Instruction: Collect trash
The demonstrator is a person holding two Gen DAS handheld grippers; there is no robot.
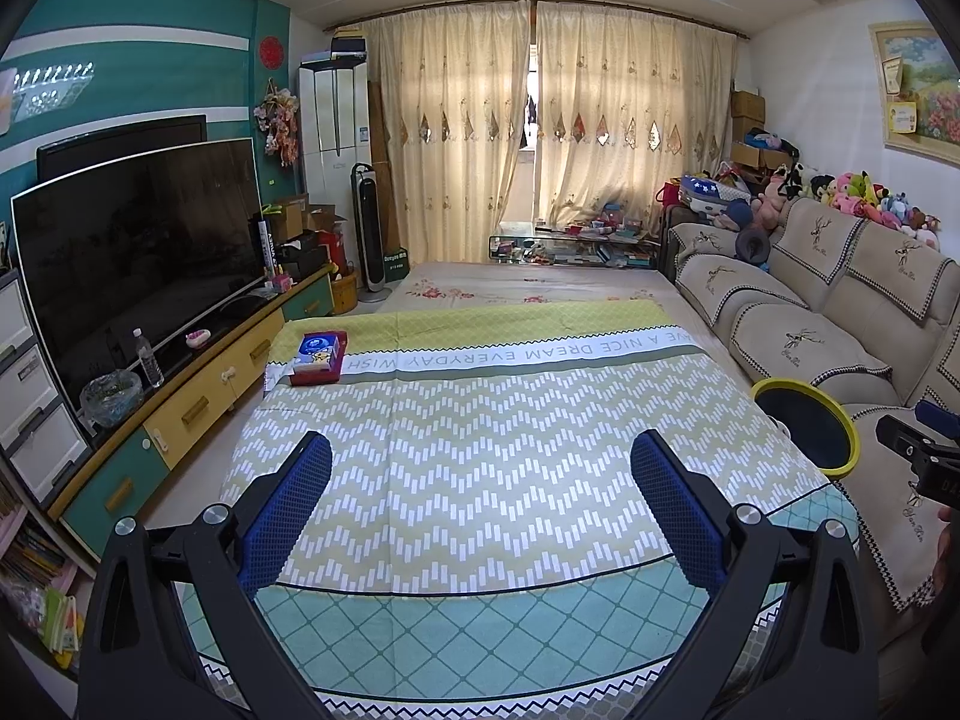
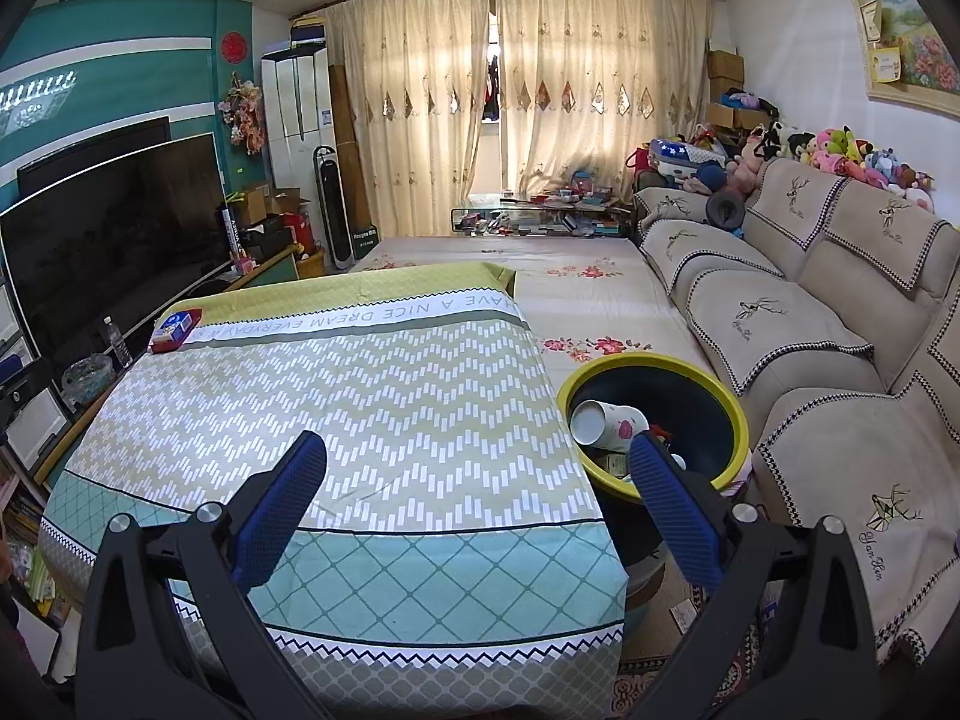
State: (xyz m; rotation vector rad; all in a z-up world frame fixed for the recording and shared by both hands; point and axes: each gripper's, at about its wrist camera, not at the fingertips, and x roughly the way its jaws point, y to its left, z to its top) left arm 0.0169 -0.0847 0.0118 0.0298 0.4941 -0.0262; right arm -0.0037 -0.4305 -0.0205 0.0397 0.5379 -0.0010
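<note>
1. Both grippers – left (image 1: pixel 480 462), right (image 2: pixel 477 465) – are held wide apart, empty, over the patterned cloth (image 2: pixel 336 420).
2. A paper cup (image 2: pixel 606 420) is seen inside the bin (image 2: pixel 735 402), beside the sofa (image 2: pixel 840 324).

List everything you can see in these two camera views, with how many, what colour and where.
Trash bin: one, yellow rim, dark inside, between table and sofa.
Paper cup: one, white with pink print, lying in the bin.
Tablecloth: one, green, white and teal, covering the table.
Tissue box: one, red and blue, far left corner of the table.
Television: one, black, on the left cabinet.
Water bottle: one, clear, in front of the television.
Sofa: one, beige, right side.
Plush toys: many, mixed colours, on the sofa back.
Curtains: cream, far wall.
Left gripper: blue pads, open, empty.
Right gripper: blue pads, open, empty.
</note>
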